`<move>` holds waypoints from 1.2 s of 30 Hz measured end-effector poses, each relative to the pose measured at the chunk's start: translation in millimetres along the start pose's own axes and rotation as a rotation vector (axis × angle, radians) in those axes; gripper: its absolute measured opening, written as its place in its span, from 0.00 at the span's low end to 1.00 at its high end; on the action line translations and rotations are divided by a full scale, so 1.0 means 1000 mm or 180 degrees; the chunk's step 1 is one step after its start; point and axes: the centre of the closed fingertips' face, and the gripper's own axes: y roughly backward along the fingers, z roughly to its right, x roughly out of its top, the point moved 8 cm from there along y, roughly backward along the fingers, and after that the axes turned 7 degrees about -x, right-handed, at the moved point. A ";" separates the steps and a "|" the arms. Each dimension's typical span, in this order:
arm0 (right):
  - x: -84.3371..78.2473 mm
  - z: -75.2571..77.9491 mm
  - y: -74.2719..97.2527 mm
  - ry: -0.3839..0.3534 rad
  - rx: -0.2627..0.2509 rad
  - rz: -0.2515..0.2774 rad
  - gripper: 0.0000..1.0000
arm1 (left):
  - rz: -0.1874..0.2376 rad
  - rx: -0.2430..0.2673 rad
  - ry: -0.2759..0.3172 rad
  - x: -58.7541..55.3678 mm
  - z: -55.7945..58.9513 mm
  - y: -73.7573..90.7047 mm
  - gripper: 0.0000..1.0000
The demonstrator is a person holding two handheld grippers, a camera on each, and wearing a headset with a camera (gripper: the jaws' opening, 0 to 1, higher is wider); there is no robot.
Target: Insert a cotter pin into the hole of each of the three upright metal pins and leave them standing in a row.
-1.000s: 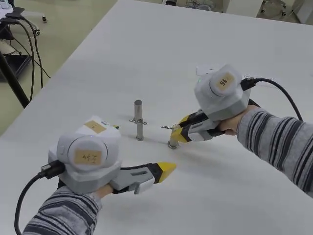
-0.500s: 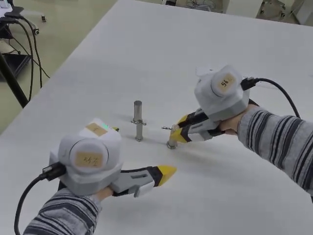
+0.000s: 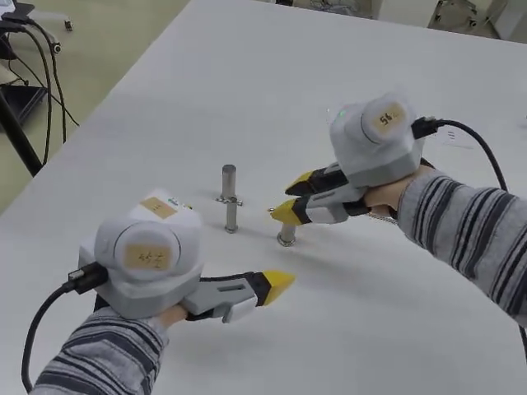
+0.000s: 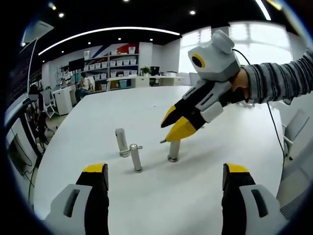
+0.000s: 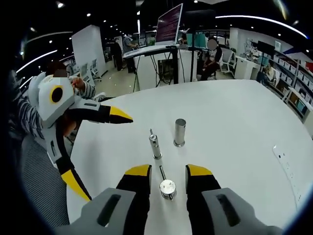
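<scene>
So all three metal pins are standing upright on the white table (image 3: 370, 329), bunched close together. It's more of a shallow bend than a straight row.

The far pin (image 3: 228, 177) is just a plain steel cylinder. The middle pin (image 3: 231, 218) sits just in front of it from the head view. It has a cotter pin (image 3: 230, 200) poking through near its top, with the looped end sticking out to one side.

The third pin (image 3: 286, 236) is the one closest to the right gripper (image 5: 168, 171). In the right gripper view its round top sits right between the two yellow-tipped jaws. A second cotter pin (image 5: 162, 173) runs out sideways from near its top, pointing toward the middle pin. Can't tell from these shots if it's pushed all the way through.

The right gripper's jaws are parted. There's a clear gap on both sides of the pin top and they aren't pinching anything. In the left gripper view that gripper hangs slightly above the third pin, with its lower yellow tip right at the pin's top.

The left gripper (image 4: 166, 169) is spread wide and has nothing in it. It hovers low over the table on the person's side, a bit back from the pins, and points at them. All three pins sit framed between its jaws in its own view.

Striped sleeves (image 3: 469, 239) show on both arms, and the background is an office with shelves, desks and monitors.
</scene>
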 end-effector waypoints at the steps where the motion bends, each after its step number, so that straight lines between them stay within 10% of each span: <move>1: 0.002 0.001 -0.002 -0.0033 -0.0008 0.0026 0.24 | 0.0001 -0.0001 0.0001 0.000 0.000 0.000 0.97; 20: 0.029 0.022 -0.074 -0.0499 -0.0129 0.0244 0.23 | -0.0026 -0.0015 0.0039 0.003 0.001 -0.002 0.99; 36: 0.028 0.013 -0.098 -0.0491 -0.0109 0.0177 0.16 | -0.0154 0.0023 0.0057 -0.001 -0.001 -0.002 0.95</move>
